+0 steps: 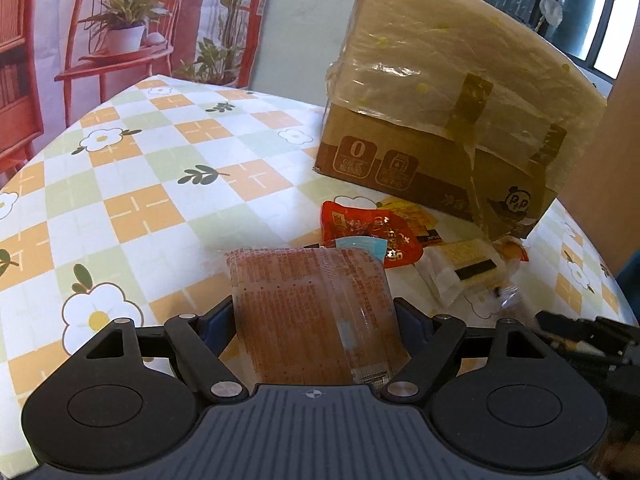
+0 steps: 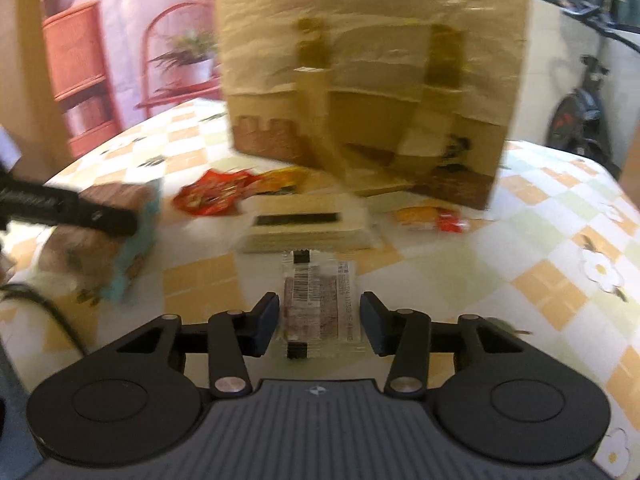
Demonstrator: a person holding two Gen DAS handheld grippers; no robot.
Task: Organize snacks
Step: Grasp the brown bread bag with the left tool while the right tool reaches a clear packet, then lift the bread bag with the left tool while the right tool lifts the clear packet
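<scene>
Taped cardboard box ahead of both pairs of fingers, on checked table. Left gripper: fingers wide, clamped on orange snack pack; slick film may slip. Right gripper: fingers part-closed astride small clear snack packet, contact unclear; off-centre closure could squirt it sideways.

Right wrist view motion-blurred: cardboard box print unreadable. Left view: brown snack pack lower end hidden behind gripper body.

Orange-checked floral tablecloth, brown box
</scene>
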